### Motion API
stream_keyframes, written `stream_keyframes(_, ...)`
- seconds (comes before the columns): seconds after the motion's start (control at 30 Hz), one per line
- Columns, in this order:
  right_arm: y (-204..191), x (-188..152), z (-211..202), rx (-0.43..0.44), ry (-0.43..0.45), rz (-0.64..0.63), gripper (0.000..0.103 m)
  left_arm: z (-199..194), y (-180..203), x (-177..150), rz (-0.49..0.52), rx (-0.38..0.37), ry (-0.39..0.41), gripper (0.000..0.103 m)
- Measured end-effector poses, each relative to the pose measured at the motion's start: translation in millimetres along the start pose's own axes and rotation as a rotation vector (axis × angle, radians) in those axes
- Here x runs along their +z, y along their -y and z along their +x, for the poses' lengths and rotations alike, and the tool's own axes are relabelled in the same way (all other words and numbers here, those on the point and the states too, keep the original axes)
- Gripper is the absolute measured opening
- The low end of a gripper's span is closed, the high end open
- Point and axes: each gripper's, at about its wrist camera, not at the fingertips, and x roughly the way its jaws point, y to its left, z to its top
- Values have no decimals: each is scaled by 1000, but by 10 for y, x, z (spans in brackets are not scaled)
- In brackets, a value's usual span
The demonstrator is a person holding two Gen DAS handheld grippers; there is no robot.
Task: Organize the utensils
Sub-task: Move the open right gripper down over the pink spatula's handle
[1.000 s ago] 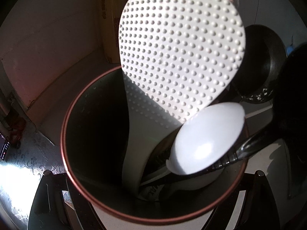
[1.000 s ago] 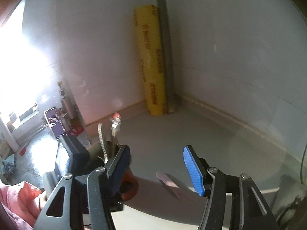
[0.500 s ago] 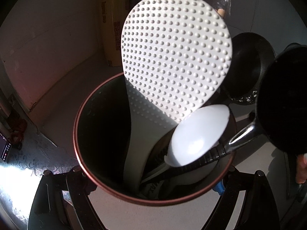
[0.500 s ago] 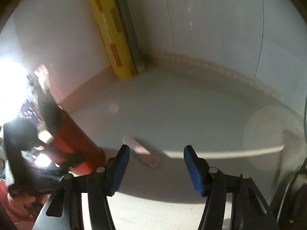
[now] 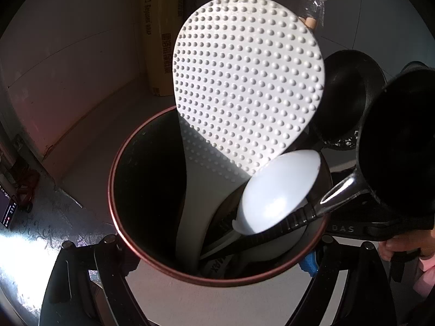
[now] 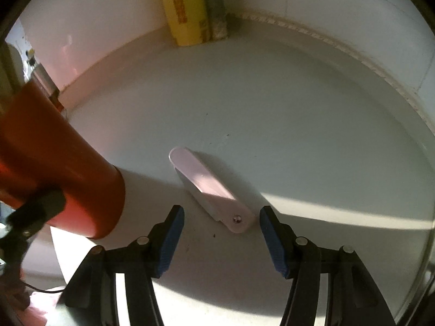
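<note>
Utensils stood crowded in the red holder [image 5: 217, 277]: a white dimpled rice paddle [image 5: 250, 87] rose highest, a white spoon [image 5: 277, 193] leaned beside it, and a black ladle [image 5: 397, 146] with a steel neck rested over the rim at the right. The left tongs [image 5: 214, 279] were clamped on the holder, one finger on each side of its wall, keeping it tilted above the table [image 6: 272, 108].

One piece was left out: a small white flat item with a rivet [image 6: 209, 187] near one end, lying on the table partly in shadow; what kind of tool it was I could not tell. The right tongs [image 6: 221, 241] hovered just short of its riveted end, about half open and holding nothing, the blue pads [image 6: 170, 241] apart on both sides of that end.

It looked light, stiff and smooth, probably plastic, so likely to skate on the table if nudged from one side only. Lying flat, it offered little height; a grip across its narrow width near the riveted end seemed soundest, with both pads low and closing evenly. A yellow wrap box [image 6: 185, 8] stood well apart in the corner.
</note>
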Motion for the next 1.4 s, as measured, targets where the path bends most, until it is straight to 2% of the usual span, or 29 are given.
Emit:
stream_keyframes(0.07, -15, 44, 29, -12, -1, -21, 59, -14, 6, -6, -2, 0, 0, 90)
stream_keyframes(0.13, -32, 12, -1, -30, 1, -35, 45, -23, 26, -26, -3, 1, 0, 90)
stream_keyframes(0.27, -36, 18, -9, -37, 4, -48, 26, 2, 15, -45, -8, 4, 1, 90)
stream_keyframes(0.3, -24, 8, -19, -41, 3, -46, 24, -4, -1, -51, -9, 4, 1, 90)
stream_keyframes(0.43, 44, -48, -61, -60, -3, -6, 24, 81, 53, 3, -11, 6, 3, 90)
stream_keyframes(0.53, 133, -120, -113, -64, -3, 39, 24, -22, 84, 29, -12, 7, 6, 90)
stream_keyframes(0.57, 167, -155, -135, -62, -3, 55, 24, -201, 170, 120, -12, 7, 7, 90)
stream_keyframes(0.9, 288, -498, -354, -66, -2, 157, 24, -192, 164, 116, -11, 6, 9, 90)
stream_keyframes(1.07, 374, -460, -366, -53, 11, 219, 24, -194, 158, 110, -10, 6, 9, 90)
stream_keyframes(1.3, 410, -466, -490, -59, 57, 225, 23, -200, 154, 111, -11, 7, 9, 90)
stream_keyframes(1.4, 368, -589, -462, -64, 28, 218, 23, -199, 150, 108, -10, 6, 8, 90)
